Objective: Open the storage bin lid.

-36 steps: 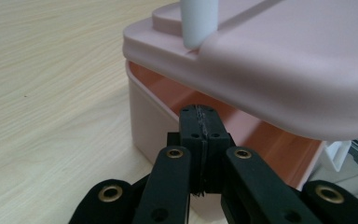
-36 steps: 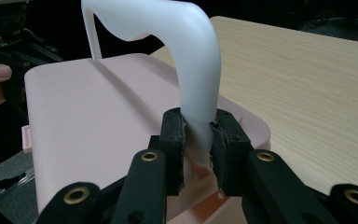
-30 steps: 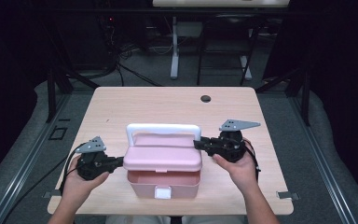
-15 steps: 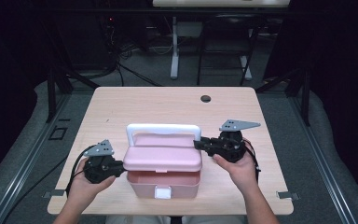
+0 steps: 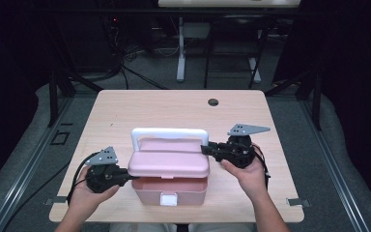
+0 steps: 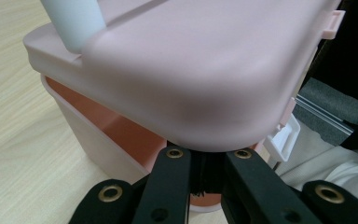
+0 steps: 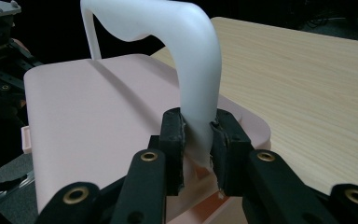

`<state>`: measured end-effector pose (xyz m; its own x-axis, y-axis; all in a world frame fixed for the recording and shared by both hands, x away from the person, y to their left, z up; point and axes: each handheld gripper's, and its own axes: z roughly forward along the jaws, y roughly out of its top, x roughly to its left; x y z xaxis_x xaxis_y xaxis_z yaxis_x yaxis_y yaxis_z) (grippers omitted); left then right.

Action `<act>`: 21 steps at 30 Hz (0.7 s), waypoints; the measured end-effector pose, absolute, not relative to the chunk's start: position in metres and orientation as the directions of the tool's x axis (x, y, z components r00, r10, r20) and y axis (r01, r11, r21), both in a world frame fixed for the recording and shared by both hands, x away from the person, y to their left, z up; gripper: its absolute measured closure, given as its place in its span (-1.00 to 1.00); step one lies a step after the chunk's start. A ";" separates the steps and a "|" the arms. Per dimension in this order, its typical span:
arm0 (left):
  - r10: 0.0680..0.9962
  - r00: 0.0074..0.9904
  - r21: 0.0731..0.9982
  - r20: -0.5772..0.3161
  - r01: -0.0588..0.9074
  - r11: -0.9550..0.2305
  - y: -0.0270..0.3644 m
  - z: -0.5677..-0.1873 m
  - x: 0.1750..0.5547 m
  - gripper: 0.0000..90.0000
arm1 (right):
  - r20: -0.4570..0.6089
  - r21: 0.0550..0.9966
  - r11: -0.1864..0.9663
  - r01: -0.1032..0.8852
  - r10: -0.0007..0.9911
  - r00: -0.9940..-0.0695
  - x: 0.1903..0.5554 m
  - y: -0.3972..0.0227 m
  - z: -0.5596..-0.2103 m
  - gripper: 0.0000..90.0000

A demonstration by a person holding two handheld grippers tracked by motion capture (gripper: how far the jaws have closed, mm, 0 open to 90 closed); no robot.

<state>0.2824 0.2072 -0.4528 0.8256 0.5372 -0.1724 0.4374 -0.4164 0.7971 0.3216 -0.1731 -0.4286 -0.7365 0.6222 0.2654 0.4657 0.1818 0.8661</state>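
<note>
A pink box (image 5: 174,188) with a pink lid (image 5: 169,164) and a white handle (image 5: 169,131) stands near the table's front edge. My right gripper (image 5: 205,149) is shut on the right leg of the handle (image 7: 186,60), just above the lid (image 7: 98,121). On the box's left side, my left gripper (image 5: 133,177) is shut, its tips tucked under the lid's left edge (image 6: 191,70) and hidden there. In the left gripper view (image 6: 205,156) a gap shows between the lid and the box wall (image 6: 98,135).
The light wooden table (image 5: 174,111) has a dark cable hole (image 5: 213,102) at the back. A white latch (image 5: 169,199) sits on the box's front. Dark floor, rails and desk legs surround the table.
My left gripper has moved right, up to the box's left side, and its tips now sit under the lid edge. The right gripper has stayed on the handle.
</note>
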 end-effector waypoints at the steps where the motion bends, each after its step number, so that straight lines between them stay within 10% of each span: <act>1: 0.536 0.827 0.799 -0.170 0.434 -0.417 0.207 -0.452 0.282 1.00 | 0.267 0.866 0.181 0.466 0.622 -0.736 0.322 -0.173 -0.429 0.66; 21: 0.540 0.824 0.807 -0.170 0.431 -0.404 0.207 -0.443 0.279 1.00 | 0.228 0.887 0.165 0.432 0.657 -0.719 0.311 -0.181 -0.413 0.46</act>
